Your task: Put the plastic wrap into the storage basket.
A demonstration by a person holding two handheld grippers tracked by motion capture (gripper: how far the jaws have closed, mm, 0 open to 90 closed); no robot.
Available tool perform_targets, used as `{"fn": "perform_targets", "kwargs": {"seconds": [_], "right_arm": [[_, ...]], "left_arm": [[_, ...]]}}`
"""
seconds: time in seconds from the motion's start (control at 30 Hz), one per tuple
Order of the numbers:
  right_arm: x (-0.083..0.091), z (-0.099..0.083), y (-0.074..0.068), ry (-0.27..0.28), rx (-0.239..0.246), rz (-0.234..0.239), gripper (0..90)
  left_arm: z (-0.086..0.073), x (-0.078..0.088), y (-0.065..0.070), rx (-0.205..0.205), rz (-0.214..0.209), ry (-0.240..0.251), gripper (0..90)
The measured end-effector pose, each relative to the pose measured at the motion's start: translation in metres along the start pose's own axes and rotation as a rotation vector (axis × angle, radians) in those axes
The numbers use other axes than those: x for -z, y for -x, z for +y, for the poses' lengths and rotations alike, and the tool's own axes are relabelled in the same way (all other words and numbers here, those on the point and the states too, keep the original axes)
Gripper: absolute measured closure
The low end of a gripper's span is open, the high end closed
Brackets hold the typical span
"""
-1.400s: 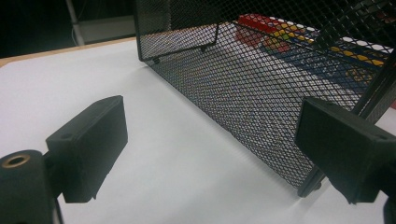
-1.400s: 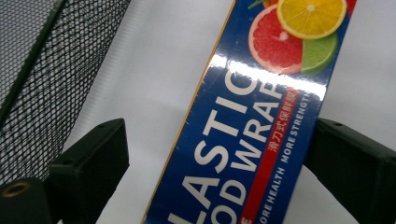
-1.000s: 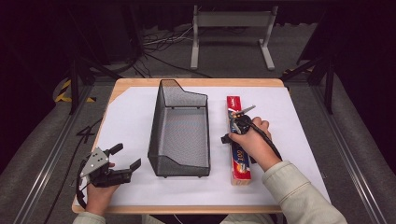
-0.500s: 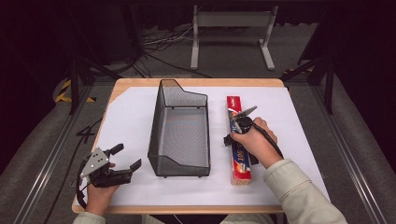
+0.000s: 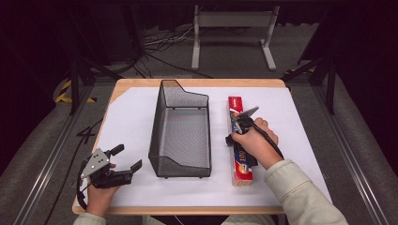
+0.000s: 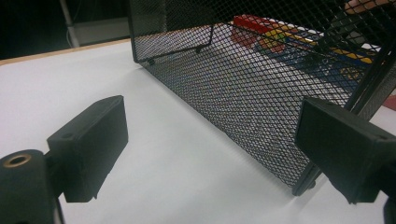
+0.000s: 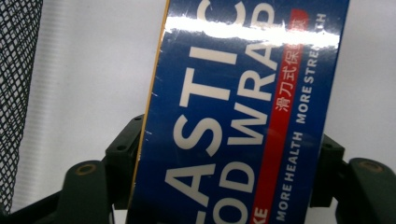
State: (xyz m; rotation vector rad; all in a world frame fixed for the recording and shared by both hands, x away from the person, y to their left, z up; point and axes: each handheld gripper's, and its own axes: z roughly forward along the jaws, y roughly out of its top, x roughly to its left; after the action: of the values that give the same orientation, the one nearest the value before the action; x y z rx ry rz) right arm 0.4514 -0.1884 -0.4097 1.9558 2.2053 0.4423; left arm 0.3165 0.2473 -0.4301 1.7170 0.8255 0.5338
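Resting at the near left corner of the white-covered table [image 5: 131,122], the left gripper [image 5: 126,158] sits in the person's left hand [image 5: 99,197], jaws spread wide and released with nothing between them. In the left gripper view its two black jaws frame bare white surface, with the near corner of the black mesh basket [image 6: 261,88] just beside the right-hand jaw.

Centre of table: mesh basket [image 5: 180,129] stands upright, long axis running away from the person, taller wall at the far end.

Right of basket: long plastic wrap box [image 5: 240,161] lies flat on the table, parallel to the basket and just beside it. The right gripper [image 5: 238,123] sits over the box's middle, right hand [image 5: 256,143] on top of it. Its jaws have just been closing; in the right gripper view the blue box [image 7: 243,112] lies between them, both pads against its long edges, grasping it.
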Motion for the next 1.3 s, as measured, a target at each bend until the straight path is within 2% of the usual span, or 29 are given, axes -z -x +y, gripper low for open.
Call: {"fn": "perform_targets", "kwargs": {"seconds": [0.07, 0.17, 0.33, 0.67, 0.97, 1.2, 1.3], "right_arm": [[0.002, 0.001, 0.000, -0.007, -0.001, -0.003, 34.9], [0.005, 0.002, 0.001, -0.011, -0.028, 0.000, 36.6], [0.008, 0.001, 0.003, -0.002, -0.030, 0.009, 37.9], [0.029, 0.004, 0.006, 0.040, -0.018, 0.027, 39.6], [0.049, 0.006, 0.010, 0.114, -0.015, 0.047, 39.9], [0.067, 0.005, 0.009, 0.163, 0.006, 0.060, 39.9], [0.074, 0.005, 0.008, 0.183, 0.018, 0.052, 39.9]], "left_arm": [[0.000, 0.000, 0.000, 0.002, 0.001, -0.004, 10.4], [0.000, -0.001, 0.000, -0.001, 0.000, -0.002, 10.4], [0.000, 0.000, 0.000, 0.000, 0.002, -0.002, 10.5], [0.000, 0.000, 0.000, -0.001, 0.006, 0.005, 10.5], [0.000, 0.000, 0.000, -0.004, 0.006, -0.001, 10.5], [0.000, 0.000, 0.000, -0.002, 0.005, -0.001, 10.4], [0.000, 0.000, 0.000, -0.002, 0.007, 0.000, 10.4]]}}
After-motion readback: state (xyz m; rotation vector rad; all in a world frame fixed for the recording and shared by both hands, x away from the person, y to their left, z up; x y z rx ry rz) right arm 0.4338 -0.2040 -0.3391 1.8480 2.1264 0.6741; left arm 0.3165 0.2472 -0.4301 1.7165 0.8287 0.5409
